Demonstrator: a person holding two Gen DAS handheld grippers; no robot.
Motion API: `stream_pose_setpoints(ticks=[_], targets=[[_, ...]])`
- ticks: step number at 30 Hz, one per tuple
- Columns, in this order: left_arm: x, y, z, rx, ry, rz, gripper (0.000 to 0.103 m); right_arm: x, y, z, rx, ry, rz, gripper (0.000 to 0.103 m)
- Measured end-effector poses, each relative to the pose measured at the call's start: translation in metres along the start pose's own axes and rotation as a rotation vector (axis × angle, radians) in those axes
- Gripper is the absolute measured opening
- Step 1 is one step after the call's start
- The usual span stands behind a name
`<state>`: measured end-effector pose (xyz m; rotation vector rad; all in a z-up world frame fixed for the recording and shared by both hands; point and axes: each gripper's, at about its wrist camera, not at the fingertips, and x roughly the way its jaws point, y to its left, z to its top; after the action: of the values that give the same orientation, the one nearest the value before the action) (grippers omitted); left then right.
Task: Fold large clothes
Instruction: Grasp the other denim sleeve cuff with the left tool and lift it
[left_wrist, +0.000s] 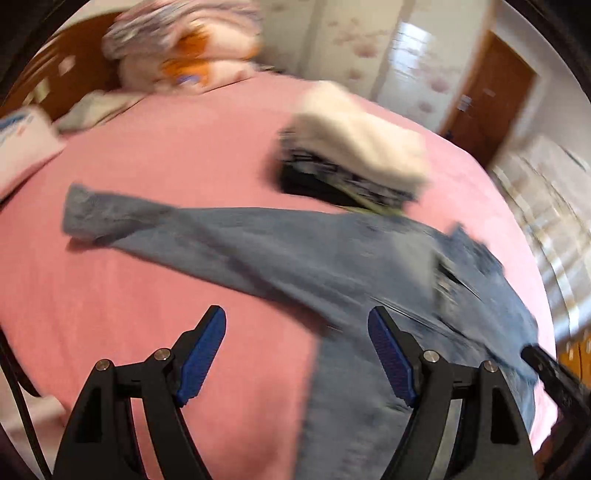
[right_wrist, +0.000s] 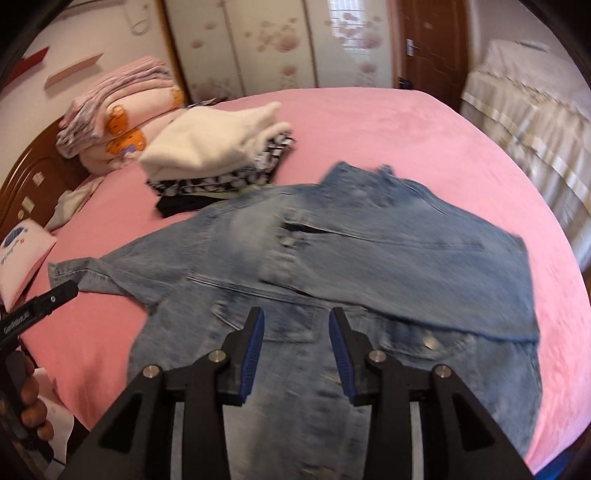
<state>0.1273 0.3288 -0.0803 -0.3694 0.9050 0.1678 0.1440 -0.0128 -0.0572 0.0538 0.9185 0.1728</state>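
Both grippers, left gripper (left_wrist: 297, 354) and right gripper (right_wrist: 296, 343), hang spread and empty above the denim jacket (right_wrist: 332, 258), one sleeve folded across.

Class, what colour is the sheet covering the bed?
Pink; the bed sheet shows best in the right wrist view.

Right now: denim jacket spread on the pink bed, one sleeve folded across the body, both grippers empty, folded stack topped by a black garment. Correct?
Not quite: the folded stack is topped by a cream-white garment; the black piece lies at the bottom, as the right wrist view shows. The denim jacket, pink bed, left gripper and right gripper are as stated.
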Motion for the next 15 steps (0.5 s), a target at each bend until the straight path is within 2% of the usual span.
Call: stream_pose_setpoints(ticks=[5,9,12,15], targets=[[0.033,0.091,0.049,-0.224,0.038,0.076,0.078,0.036,0.053,0.013,-0.055,0.032,0.048,0.036],[0.063,0.161,0.089,-0.468,0.093,0.127,0.078,0.064,0.086,0.013,-0.088,0.083,0.083,0.036],[0.080,0.193,0.109,-0.596,0.133,0.183,0.078,0.078,0.105,0.010,-0.119,0.106,0.094,0.036],[0.093,0.206,0.121,-0.658,0.171,0.237,0.078,0.087,0.114,0.008,-0.131,0.123,0.106,0.036]])
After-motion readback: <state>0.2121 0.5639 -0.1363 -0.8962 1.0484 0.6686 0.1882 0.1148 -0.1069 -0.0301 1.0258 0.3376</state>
